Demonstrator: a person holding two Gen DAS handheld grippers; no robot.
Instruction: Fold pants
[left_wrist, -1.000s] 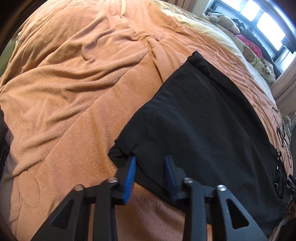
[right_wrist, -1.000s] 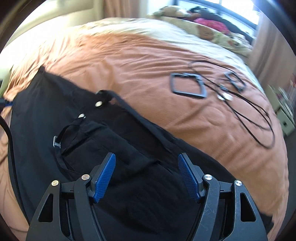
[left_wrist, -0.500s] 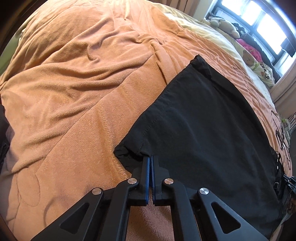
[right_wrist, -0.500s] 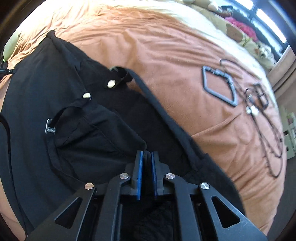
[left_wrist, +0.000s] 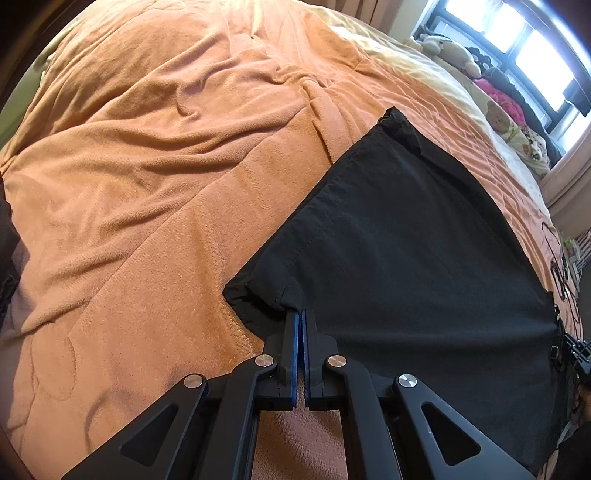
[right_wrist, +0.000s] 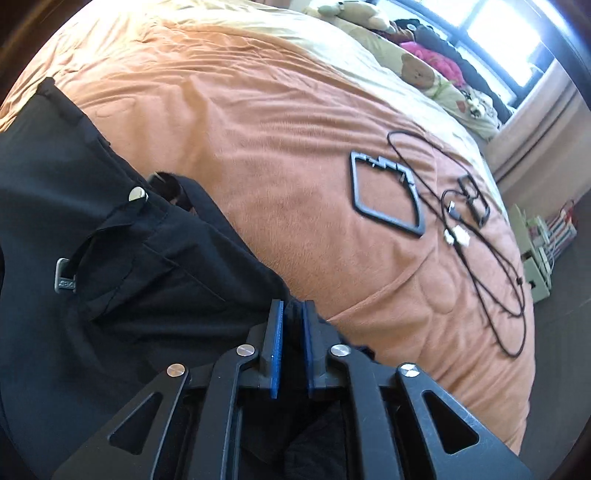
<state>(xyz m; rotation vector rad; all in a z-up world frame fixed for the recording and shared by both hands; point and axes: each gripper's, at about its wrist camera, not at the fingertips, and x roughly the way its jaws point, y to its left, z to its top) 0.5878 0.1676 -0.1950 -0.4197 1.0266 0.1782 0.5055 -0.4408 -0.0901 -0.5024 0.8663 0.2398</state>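
A small grey tag on the black pants carries writing too small to read. The left gripper pinches a hem corner; the right gripper clamps the waist edge.

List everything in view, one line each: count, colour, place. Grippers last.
pants: one, black, spread flat on the blanket, both near edges pinched
blanket: one, orange, covering the bed
frame: one, dark grey, on the blanket right of the pants
cables: tangle, black, beside the frame
soft toys: several, tan, by the window at the far end of the bed
left gripper: one, black with blue pads, shut on the pants' hem corner
right gripper: one, black with blue pads, shut on the pants' waist end
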